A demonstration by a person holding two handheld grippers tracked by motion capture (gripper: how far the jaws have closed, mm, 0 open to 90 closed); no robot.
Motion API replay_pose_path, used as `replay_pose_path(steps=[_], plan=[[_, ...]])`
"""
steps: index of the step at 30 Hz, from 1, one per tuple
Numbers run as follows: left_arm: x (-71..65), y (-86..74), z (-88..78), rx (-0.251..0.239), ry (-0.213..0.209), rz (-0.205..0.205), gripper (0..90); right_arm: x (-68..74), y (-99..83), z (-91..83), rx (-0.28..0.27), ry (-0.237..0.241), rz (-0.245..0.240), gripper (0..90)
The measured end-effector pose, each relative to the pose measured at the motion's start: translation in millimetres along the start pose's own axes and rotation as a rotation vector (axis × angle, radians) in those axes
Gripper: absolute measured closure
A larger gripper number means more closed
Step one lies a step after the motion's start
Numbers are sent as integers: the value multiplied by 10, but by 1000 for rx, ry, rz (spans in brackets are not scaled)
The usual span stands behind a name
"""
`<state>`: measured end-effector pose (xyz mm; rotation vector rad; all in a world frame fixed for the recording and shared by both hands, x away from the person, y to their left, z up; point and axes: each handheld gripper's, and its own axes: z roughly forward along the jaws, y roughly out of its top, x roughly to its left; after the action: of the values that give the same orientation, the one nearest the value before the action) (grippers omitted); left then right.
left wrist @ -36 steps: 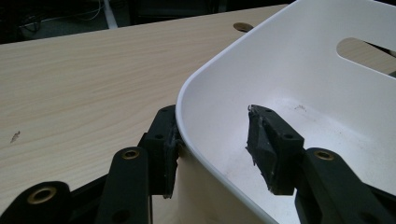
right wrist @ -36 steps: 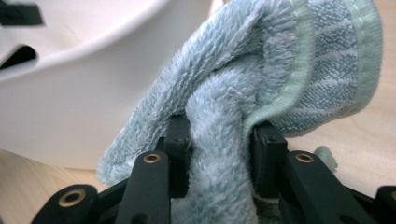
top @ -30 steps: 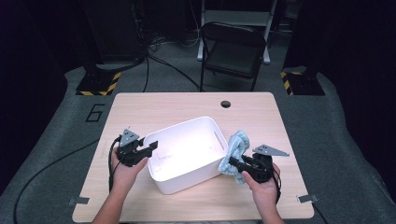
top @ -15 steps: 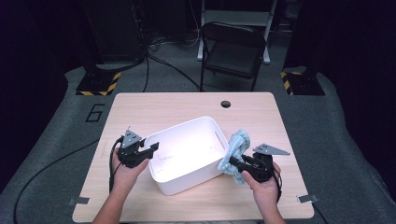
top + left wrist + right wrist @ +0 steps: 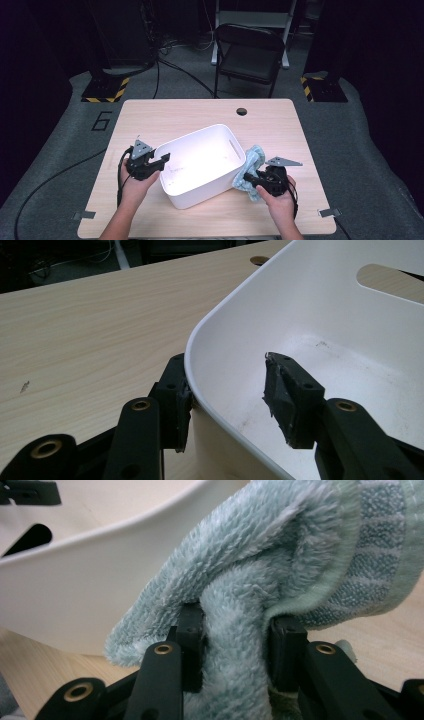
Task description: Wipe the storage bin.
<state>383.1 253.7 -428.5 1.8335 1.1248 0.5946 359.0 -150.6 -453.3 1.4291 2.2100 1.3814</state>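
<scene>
- The wooden table (image 5: 165, 120) filled the middle of the high view, and it lay just as it had a second before, with its round cable hole (image 5: 242, 111) near the far edge.
- The white bin (image 5: 202, 187) sat at the centre of that view, turned at a slant to the table edges; it had kept its place and its angle since the earlier frames, as far as I could tell.
- The folding chair (image 5: 250, 55) stood beyond the table at the top middle of the frame, unmoved.
- My left gripper (image 5: 159, 162), at lower left of centre in the high view, straddled the near left corner of the bin: in the left gripper view (image 5: 230, 390) one jaw pressed the outside of the wall and the other stood inside, apart from it, so the jaws were open astride the rim. It had edged slightly rightward toward the bin over the last second.
- The light blue towel (image 5: 248, 170) hung bunched against the right outer wall of the bin, right of centre in the high view, much where it had been.
- My right gripper (image 5: 252, 179), lower right of centre, was clamped on the towel; in the right gripper view (image 5: 235, 645) its pile bulged between and over both jaws, with the bin's white wall behind at upper left.
</scene>
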Motion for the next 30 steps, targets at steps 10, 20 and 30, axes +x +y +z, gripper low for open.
replay_pose_path(steps=[10,20,30], plan=[[-38,18,-22,9,11,25,533,-175,-183,284,134,-10,52,644],[75,69,-86,77,-75,-13,546,-233,-250,389,179,-24,46,637],[170,142,-130,159,-179,42,562,-249,-262,361,172,-26,69,626]])
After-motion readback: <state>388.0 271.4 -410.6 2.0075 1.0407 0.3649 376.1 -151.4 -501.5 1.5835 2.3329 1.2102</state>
